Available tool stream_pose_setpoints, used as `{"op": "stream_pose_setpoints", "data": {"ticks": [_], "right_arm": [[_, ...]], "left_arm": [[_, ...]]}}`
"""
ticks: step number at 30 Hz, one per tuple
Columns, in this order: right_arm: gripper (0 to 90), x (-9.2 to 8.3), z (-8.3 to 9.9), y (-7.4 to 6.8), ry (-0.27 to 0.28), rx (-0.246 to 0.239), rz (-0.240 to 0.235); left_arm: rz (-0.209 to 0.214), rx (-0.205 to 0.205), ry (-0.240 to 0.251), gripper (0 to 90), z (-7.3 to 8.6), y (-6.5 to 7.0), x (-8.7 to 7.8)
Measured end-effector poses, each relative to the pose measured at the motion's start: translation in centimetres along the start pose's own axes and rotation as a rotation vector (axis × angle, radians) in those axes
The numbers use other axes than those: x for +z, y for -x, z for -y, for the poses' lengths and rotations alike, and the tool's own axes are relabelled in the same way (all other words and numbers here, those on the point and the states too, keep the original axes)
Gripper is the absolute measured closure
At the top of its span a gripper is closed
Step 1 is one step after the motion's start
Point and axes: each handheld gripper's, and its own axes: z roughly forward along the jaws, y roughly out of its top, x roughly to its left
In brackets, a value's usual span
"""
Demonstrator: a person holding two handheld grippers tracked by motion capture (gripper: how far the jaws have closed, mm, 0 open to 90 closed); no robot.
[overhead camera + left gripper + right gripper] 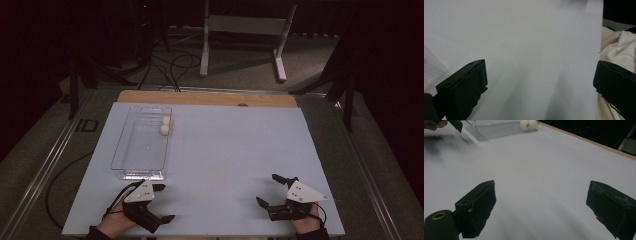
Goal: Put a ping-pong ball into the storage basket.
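Note:
A clear plastic tray [141, 145] lies on the left half of the pale sheet [225, 150]. Two white balls [164, 125] rest inside it at its far right corner. My left gripper [165, 202] sits near the table's front edge, just in front of the tray, open and holding nothing. My right gripper [267, 189] is at the front right, also open and holding nothing. In the left gripper view the gripper [540, 72] stands wide apart over bare sheet. In the right gripper view the gripper [541, 192] faces the tray [499, 130] and the balls [529, 124] far off.
A wooden strip [207, 97] edges the table's far side. Beyond it stand a white metal frame [245, 30] and floor cables [170, 65]. Cream cloth [616, 50] hangs past the sheet's edge in the left gripper view. The other gripper [455, 123] shows at the right gripper view's top left.

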Motion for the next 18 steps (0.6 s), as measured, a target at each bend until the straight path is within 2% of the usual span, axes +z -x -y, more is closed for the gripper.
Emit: {"op": "stream_pose_setpoints", "data": {"ticks": [4, 18], "right_arm": [[8.8, 0.02, 0.02, -0.01, 0.0, 0.002, -0.002], [8.8, 0.11, 0.23, 0.05, -0.01, 0.004, -0.002]], "left_arm": [[-0.003, -0.009, 0.017, 0.2, 0.16, -0.05, 0.13], [-0.079, -0.018, 0.057, 0.2, 0.41, -0.17, 0.12]]}}
